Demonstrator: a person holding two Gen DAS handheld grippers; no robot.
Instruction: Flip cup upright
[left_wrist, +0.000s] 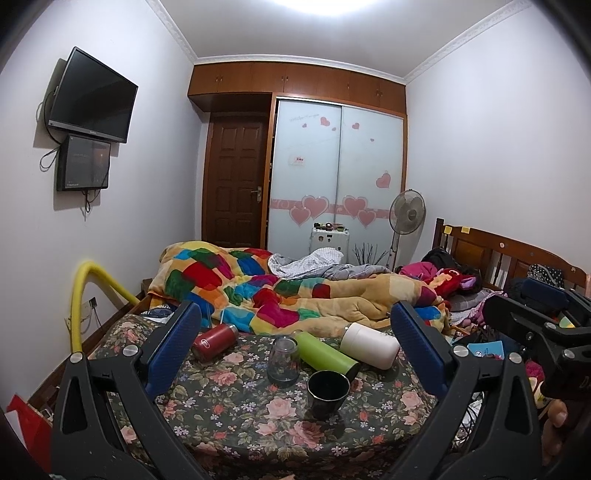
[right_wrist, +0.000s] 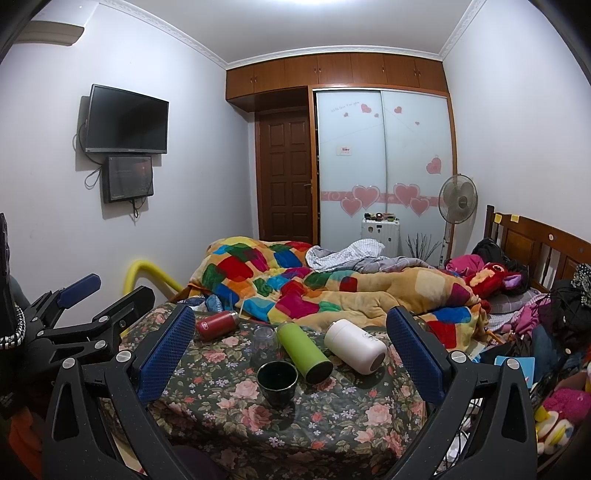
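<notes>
On a floral cloth (left_wrist: 229, 417) stand a dark cup (left_wrist: 328, 394), mouth up, and a clear glass jar (left_wrist: 283, 360) that looks mouth down. A red bottle (left_wrist: 215, 342), a green bottle (left_wrist: 327, 355) and a white bottle (left_wrist: 370, 345) lie on their sides behind them. The same things show in the right wrist view: dark cup (right_wrist: 277, 383), glass jar (right_wrist: 265, 344), red bottle (right_wrist: 217, 324), green bottle (right_wrist: 304, 350), white bottle (right_wrist: 355, 345). My left gripper (left_wrist: 295, 349) and right gripper (right_wrist: 291, 347) are both open, empty, held back from the objects.
A patchwork quilt (left_wrist: 280, 291) is heaped on the bed behind the cloth. Clothes and toys (right_wrist: 554, 325) pile at the right by the wooden headboard (right_wrist: 535, 243). A yellow tube (left_wrist: 79, 302) arcs at the left. A fan (left_wrist: 406, 214) stands by the wardrobe.
</notes>
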